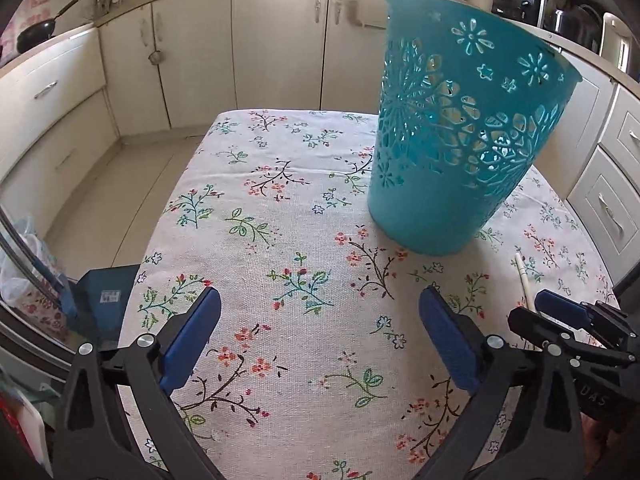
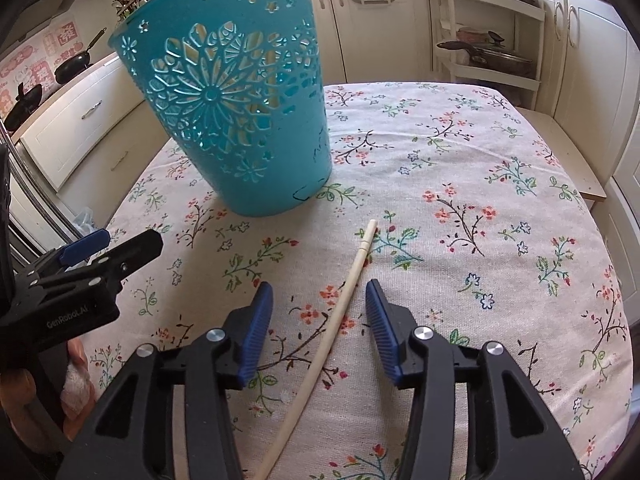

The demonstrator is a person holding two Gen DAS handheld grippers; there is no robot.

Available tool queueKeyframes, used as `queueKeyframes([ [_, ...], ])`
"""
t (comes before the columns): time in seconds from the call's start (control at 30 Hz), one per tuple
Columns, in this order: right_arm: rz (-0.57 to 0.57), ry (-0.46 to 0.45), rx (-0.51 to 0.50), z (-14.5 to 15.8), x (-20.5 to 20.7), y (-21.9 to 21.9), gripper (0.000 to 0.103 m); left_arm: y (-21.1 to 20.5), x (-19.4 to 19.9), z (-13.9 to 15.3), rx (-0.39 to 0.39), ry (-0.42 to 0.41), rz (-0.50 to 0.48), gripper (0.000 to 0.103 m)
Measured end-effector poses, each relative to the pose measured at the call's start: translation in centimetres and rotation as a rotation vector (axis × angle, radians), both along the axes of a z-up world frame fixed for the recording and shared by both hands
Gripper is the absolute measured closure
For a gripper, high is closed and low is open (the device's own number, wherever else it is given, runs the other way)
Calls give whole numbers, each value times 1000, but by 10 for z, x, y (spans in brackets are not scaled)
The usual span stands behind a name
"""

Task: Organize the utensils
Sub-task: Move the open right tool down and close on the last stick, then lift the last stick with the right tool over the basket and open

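Chopstick [image 2: 336, 316] flat on tablecloth [image 2: 480, 160], between spread right gripper [image 2: 319, 306] fingers; left gripper [image 1: 320, 312] fingers spread, beside basket [image 1: 460, 140]

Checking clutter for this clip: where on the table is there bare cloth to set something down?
Most of the floral tablecloth is bare: the whole stretch right of the chopstick, and the cloth left of the teal basket to the table edge. The tight spot is between basket and chopstick, where the right gripper straddles it and the left gripper hovers.

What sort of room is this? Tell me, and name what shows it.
Most likely a home kitchen. Cream cabinets run under a countertop, black pans sit on the counter, and a lidded pan rests on a shelf rack. The work surface is a table with a floral tablecloth.
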State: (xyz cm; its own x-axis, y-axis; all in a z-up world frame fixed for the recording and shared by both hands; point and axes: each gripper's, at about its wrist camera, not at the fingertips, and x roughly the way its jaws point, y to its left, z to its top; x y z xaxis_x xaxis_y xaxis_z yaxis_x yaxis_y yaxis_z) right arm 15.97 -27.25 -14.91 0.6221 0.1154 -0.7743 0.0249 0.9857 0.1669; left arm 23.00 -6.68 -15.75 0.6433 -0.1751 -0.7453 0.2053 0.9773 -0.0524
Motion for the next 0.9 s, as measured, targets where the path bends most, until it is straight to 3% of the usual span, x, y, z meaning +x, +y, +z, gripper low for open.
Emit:
queueKeyframes([
  [0.17,-19,-1,-8,0,-1,-1,61,-2,1,-1,19,10,-2,8],
  [0.33,-22,4,21,0,-2,-6,86,-3,2,-2,23,20,0,8],
  [0.67,-19,10,-43,1,-2,3,89,-3,3,-3,23,23,-1,8],
  [0.7,-12,11,-34,1,-3,2,94,-3,3,-3,23,23,0,8],
  [0.9,41,21,92,7,-25,-1,97,-3,4,-5,20,26,2,8],
])
